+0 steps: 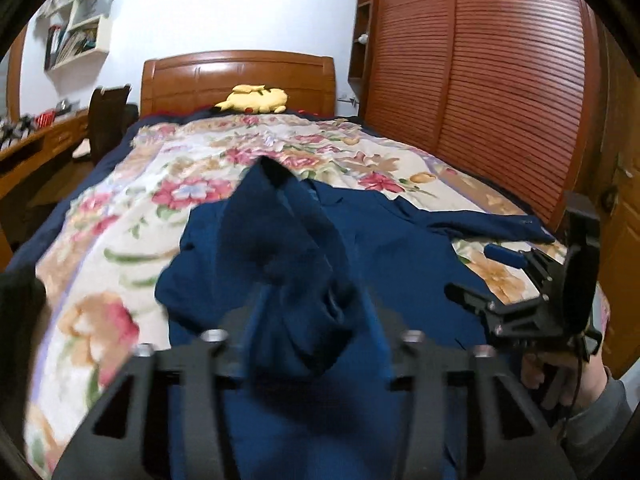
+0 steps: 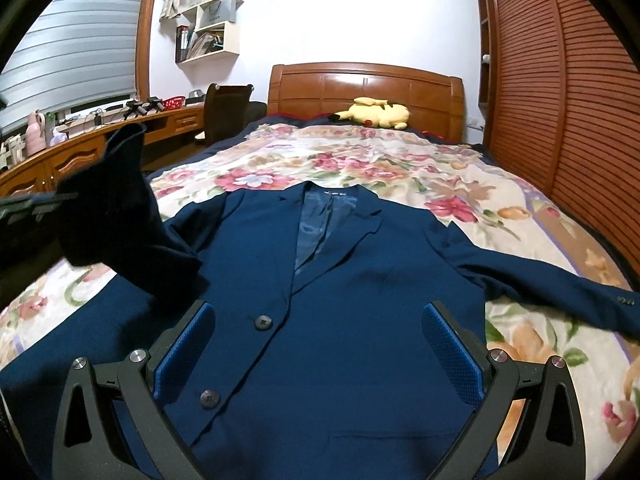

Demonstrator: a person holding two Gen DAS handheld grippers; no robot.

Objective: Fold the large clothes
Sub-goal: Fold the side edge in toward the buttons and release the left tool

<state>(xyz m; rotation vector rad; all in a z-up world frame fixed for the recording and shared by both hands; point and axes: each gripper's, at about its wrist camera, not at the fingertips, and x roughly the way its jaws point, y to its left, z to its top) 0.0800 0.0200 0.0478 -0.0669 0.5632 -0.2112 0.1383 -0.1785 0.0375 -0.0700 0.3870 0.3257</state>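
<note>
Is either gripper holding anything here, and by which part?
The left gripper holds the blue jacket by one sleeve, lifted off the bed. The right gripper is open above the jacket's front, holding nothing.

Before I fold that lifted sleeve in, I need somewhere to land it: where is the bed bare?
Bare quilt lies between the jacket collar and the yellow plush. The near half is crowded: jacket body, outstretched right sleeve.
</note>
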